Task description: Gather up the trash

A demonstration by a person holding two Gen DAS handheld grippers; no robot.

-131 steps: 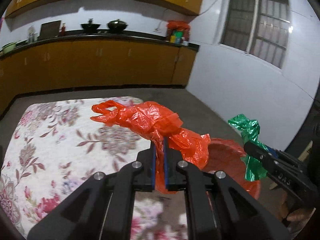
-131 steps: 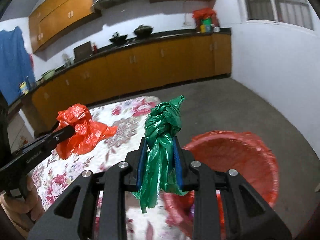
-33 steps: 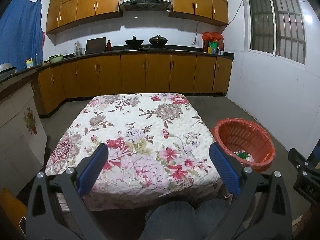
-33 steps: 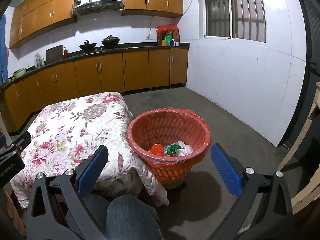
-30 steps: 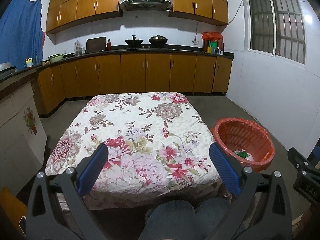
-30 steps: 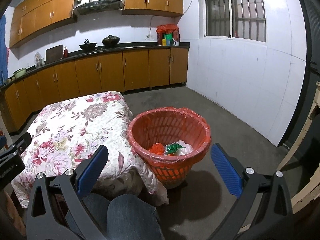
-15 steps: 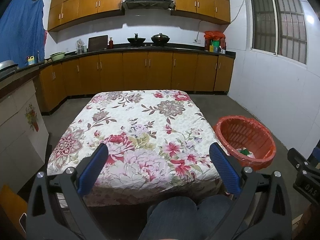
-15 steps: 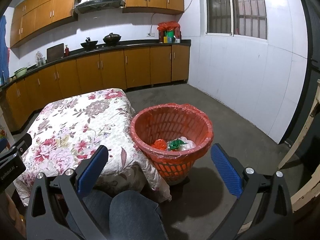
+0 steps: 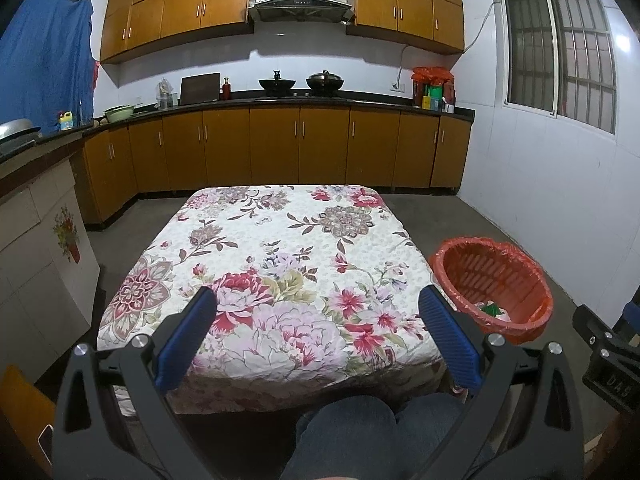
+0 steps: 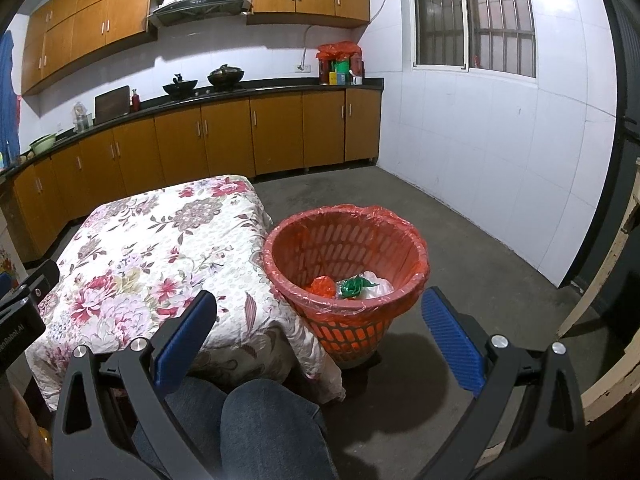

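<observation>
Floral tablecloth [image 9: 280, 248], lined orange basket [image 10: 416, 248] beside it, both grippers wide, empty-jawed

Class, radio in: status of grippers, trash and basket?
Left hand-held gripper open, right hand-held gripper open. Trash in basket. Nothing in the way.

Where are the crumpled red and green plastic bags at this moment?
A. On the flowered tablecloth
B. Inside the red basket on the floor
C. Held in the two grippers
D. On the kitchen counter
B: the red bag and the green bag lie at the bottom of the red basket; both grippers are open and hold nothing.
</observation>
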